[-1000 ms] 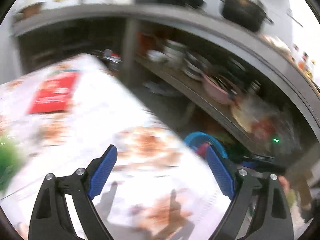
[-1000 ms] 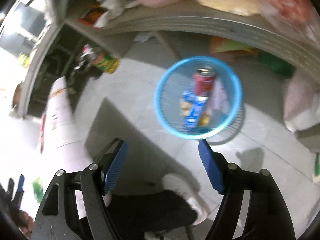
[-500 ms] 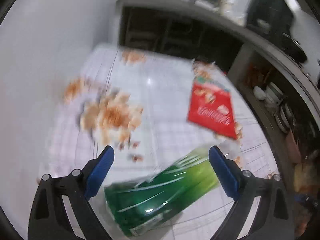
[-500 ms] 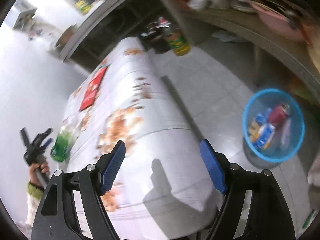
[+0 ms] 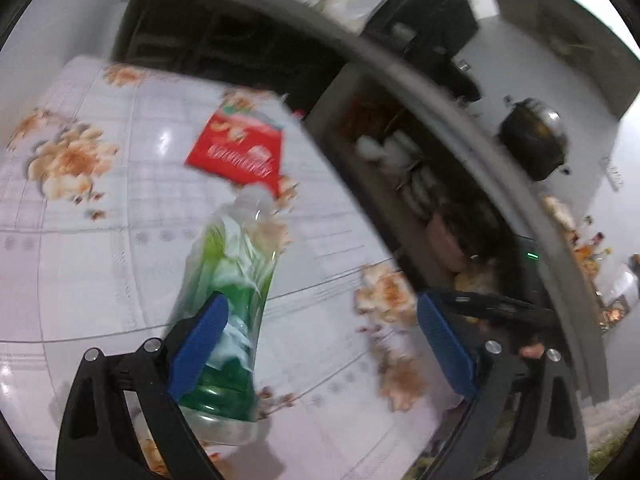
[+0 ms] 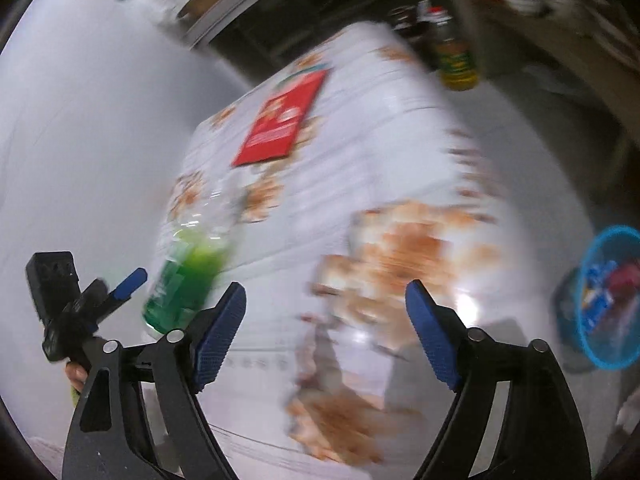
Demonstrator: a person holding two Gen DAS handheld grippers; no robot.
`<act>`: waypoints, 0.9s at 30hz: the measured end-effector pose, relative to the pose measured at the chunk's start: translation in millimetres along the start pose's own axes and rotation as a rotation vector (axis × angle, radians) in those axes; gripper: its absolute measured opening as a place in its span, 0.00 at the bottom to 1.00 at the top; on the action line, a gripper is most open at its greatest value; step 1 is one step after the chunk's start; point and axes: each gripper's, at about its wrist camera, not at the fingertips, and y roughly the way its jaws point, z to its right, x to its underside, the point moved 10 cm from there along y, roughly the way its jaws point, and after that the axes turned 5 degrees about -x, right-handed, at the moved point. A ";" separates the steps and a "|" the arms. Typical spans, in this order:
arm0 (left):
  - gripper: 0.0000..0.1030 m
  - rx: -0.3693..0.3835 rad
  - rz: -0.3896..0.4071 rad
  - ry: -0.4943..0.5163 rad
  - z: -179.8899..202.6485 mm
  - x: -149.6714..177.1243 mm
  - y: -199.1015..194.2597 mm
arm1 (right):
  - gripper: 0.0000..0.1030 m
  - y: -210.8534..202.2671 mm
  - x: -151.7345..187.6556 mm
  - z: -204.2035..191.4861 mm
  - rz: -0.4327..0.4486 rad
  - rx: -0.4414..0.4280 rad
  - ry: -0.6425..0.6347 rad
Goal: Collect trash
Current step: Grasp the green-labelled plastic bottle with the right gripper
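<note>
Left wrist view shows the desk (image 5: 100, 264), covered by a white floral cloth, filling most of the frame; a second ago this camera faced the shelves beyond the desk edge, so the left gripper (image 5: 320, 332) has swung round onto the work surface. The blue bin (image 6: 612, 300) stands on the floor beside the desk and already contains a red can and blue wrappers; a second ago the right gripper (image 6: 326, 336) hung directly above it, and now it faces the desk instead. A red packet (image 5: 236, 152) lies flat farther along the cloth, untouched. The green plastic bottle (image 5: 228, 300) lies on the desk, its base near the left-hand finger of the left gripper, partly inside the gap but not pressed. Both sets of fingers have just been opening: the left stands wide around the bottle without contact, the right wide with nothing between. Judged from this, one drop is complete and the bottle is the next item for collection.
</note>
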 end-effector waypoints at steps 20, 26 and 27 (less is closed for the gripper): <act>0.91 -0.399 0.074 -0.144 -118.7 -122.4 83.4 | 0.70 118.7 -2.0 -72.8 -0.216 -0.067 0.036; 0.91 -0.391 -0.048 0.067 -75.3 -129.1 162.4 | 0.69 96.5 -0.5 -47.7 -0.193 -0.022 0.013; 0.91 -0.393 -0.080 0.114 -66.6 -126.7 178.0 | 0.69 86.6 0.9 -38.7 -0.180 -0.004 0.011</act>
